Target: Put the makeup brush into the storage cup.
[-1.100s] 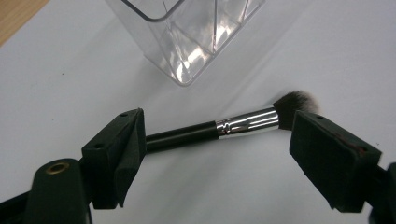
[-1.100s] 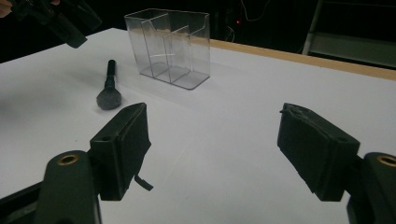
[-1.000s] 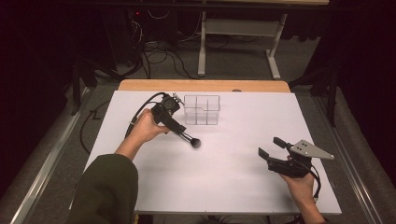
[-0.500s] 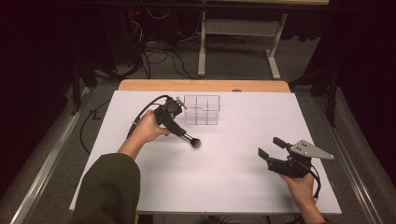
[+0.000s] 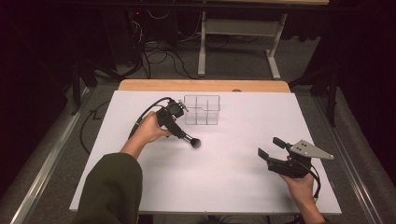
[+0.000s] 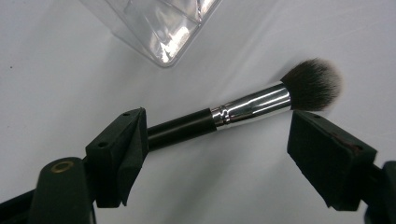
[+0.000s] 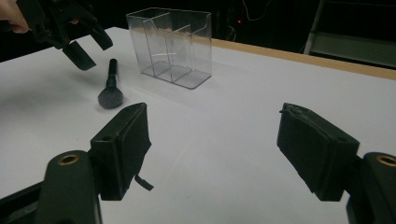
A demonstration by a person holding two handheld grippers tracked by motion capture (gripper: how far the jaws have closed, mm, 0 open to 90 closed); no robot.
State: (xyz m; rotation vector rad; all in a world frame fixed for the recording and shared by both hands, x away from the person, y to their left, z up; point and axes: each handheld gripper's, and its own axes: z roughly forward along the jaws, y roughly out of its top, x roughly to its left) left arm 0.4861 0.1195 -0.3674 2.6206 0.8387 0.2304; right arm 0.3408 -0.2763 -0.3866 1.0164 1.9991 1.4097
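No text, label, brand, number or sign can be read in any of the views. The black handle and silver ferrule of the makeup brush [image 6: 219, 119] are seen close in the left gripper view, yet no marking can be made out on them, and the walls of the clear organizer [image 7: 170, 46] are plain
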